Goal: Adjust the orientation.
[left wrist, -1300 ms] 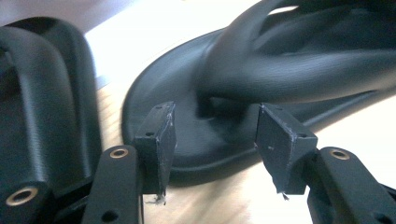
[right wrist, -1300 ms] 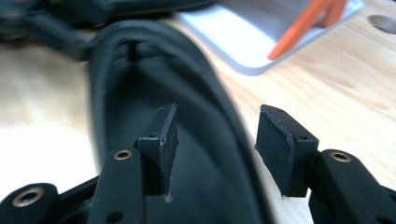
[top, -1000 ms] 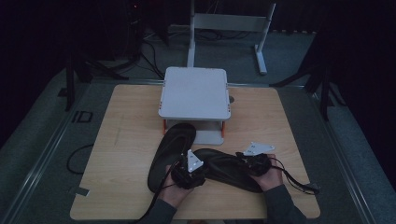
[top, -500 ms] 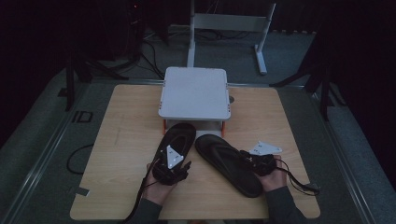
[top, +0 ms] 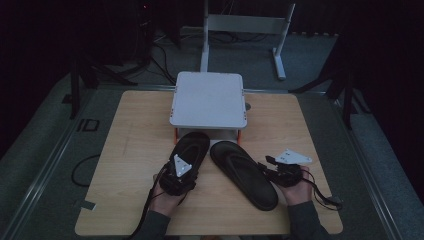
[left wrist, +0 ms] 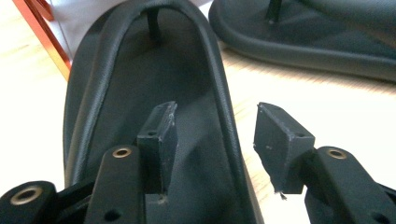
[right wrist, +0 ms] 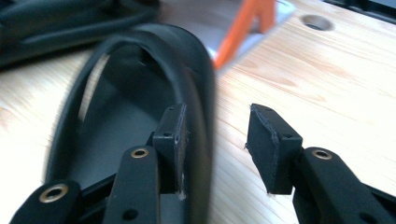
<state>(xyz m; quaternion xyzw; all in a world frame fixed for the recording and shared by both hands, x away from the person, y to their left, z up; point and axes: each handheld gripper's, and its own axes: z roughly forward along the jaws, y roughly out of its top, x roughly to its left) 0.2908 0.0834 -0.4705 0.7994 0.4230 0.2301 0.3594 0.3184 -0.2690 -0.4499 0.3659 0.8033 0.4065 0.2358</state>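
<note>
Two black flip-flops lie side by side on the wooden table [top: 135, 150], toes toward a white platform. My left gripper [top: 184, 167] [left wrist: 217, 135] sits over the heel half of the left flip-flop [top: 192, 145] [left wrist: 140, 79]. It is open, with one jaw on the footbed and the other over the table, astride the right strap and rim without pressing them. My right gripper [top: 266, 167] [right wrist: 217, 140] is at the right rim of the right flip-flop [top: 245, 172] [right wrist: 121, 112]. Its jaws have just been opening and stand apart astride that rim and strap, with no grip.
The white platform [top: 207, 100] on orange legs stands just behind the toes of both flip-flops. Bare wood lies to the left and right of the pair. A metal frame [top: 245, 25] stands on the floor beyond the table, and cables trail from both grippers toward the front edge.
The right flip-flop has swung from lying crosswise along the front to pointing toward the platform. My left hand has shifted left and forward onto the left flip-flop. The right hand stayed in place.
</note>
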